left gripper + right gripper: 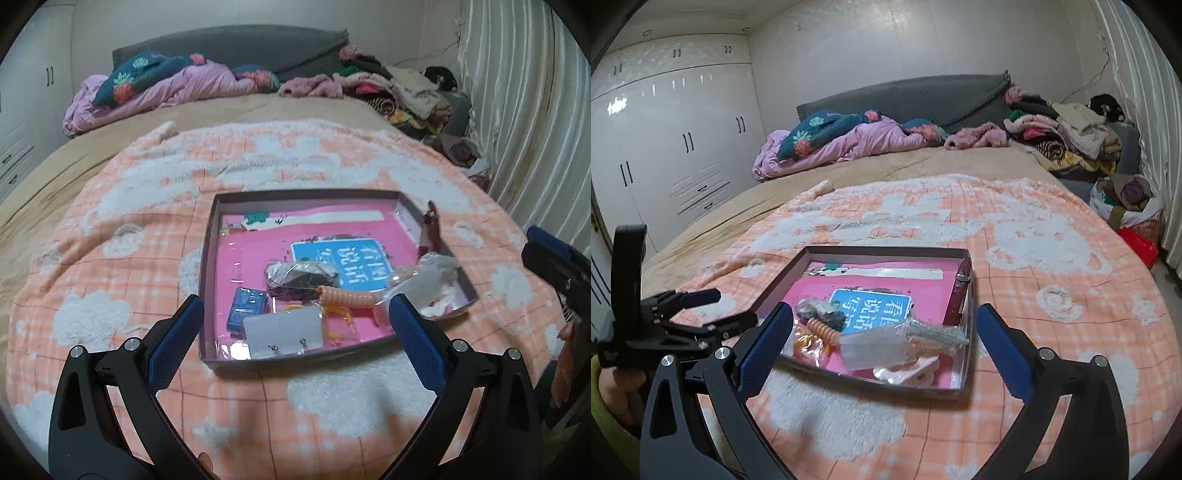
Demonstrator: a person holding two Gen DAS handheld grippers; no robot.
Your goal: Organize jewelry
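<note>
A shallow cardboard box sits on a peach-and-white checked blanket spread over a bed, serving as the collecting tray for a jewelry-sorting job. Both claws hang just short of its near rim, tilted down toward it: the left claw and the right claw each stand spread wide with nothing between their blue pads, a posture that reads as between grabs rather than mid-carry. Inside the box, on a pink liner, the small things cluster toward the near side, where they are easiest to reach: a blue case, a clear plastic card with two tiny earrings, a coiled peach hair tie, a dark item in a clear bag, a crumpled clear bag slumped against the right wall, and a dark red watch strap lying along that same wall, probably laid there to keep it straight. In the right wrist view, pale pink hair clips lie at the near corner. Everything in sight is already in the box, suggesting the task is well along. A heap of clothes and a rumpled lilac quilt fill the head of the bed, well apart from the work.
</note>
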